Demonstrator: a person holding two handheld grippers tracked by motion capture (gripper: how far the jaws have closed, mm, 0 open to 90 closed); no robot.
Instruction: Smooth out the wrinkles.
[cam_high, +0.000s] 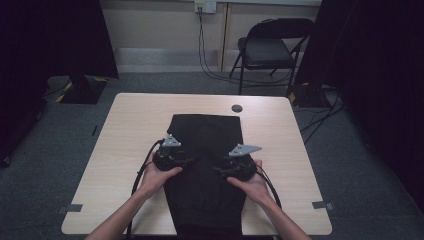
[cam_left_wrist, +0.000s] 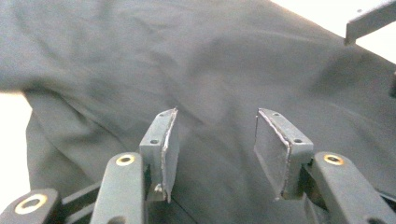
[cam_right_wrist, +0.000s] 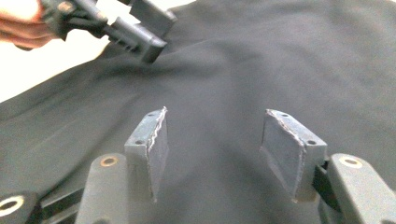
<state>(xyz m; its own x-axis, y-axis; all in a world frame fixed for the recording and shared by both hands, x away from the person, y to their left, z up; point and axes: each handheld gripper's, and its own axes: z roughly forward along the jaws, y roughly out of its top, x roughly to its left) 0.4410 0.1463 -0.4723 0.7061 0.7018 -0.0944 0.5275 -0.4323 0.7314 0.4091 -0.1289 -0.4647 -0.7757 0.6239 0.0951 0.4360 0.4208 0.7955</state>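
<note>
In the left gripper view the left gripper has its fingers apart, with nothing clamped; only the black cloth shows in the gap, some way beyond the pads. The right gripper, in its own view, is the same: fingers apart and empty, dark cloth behind them.

From above, both grippers sit low in the middle of the frame, one at each side edge of the cloth, which lies as a long dark strip down the centre of the bench, its near end at the bottom edge of the frame.

My reading is that the cloth is already folded to a narrow, fairly flat strip, and that what remains is another fold or a smoothing; no hold has been taken for it.

The gripper views show soft creases running across the cloth that the high view loses in flat black. The right gripper view also shows the other gripper and hand at its upper left. The high view alone gives the cloth's outline, a small dark disc past its far end, and a chair at the upper right.
</note>
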